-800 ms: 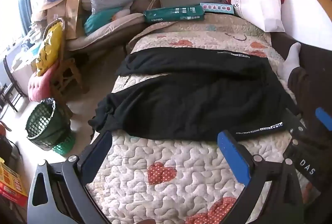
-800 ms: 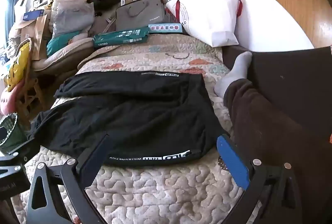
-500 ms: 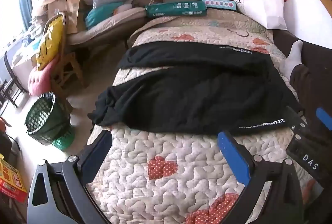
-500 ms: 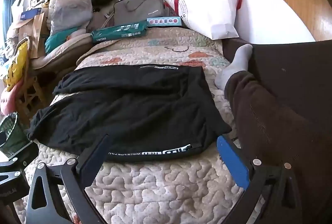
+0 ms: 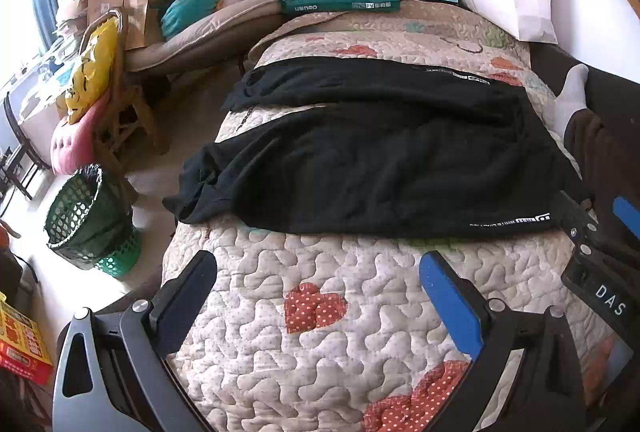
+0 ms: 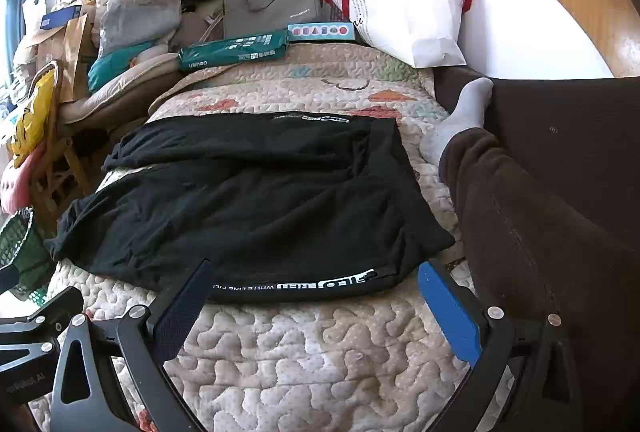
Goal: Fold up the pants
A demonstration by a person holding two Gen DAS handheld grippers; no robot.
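Note:
Black pants [image 5: 380, 160] lie spread across the quilted bed, waistband with white lettering [image 5: 516, 221] to the right, legs hanging toward the left edge. In the right wrist view the pants [image 6: 260, 200] fill the middle, and the lettered waistband [image 6: 304, 286] lies just beyond the fingers. My left gripper [image 5: 320, 292] is open and empty above bare quilt, short of the pants. My right gripper [image 6: 316, 296] is open and empty, its fingertips level with the near waistband edge. The right gripper also shows at the right edge of the left wrist view [image 5: 600, 248].
The heart-patterned quilt [image 5: 312, 332] covers the bed. A person's brown-trousered leg [image 6: 540, 232] with a white sock [image 6: 460, 120] lies along the right. A white pillow [image 6: 408, 8], green package [image 6: 236, 50] and bags crowd the far end. A green basket [image 5: 80, 220] stands on the floor at left.
Both grippers have drawn back a little toward me and risen, so the pants sit farther from the fingers. Both stay open. The pants have not moved.

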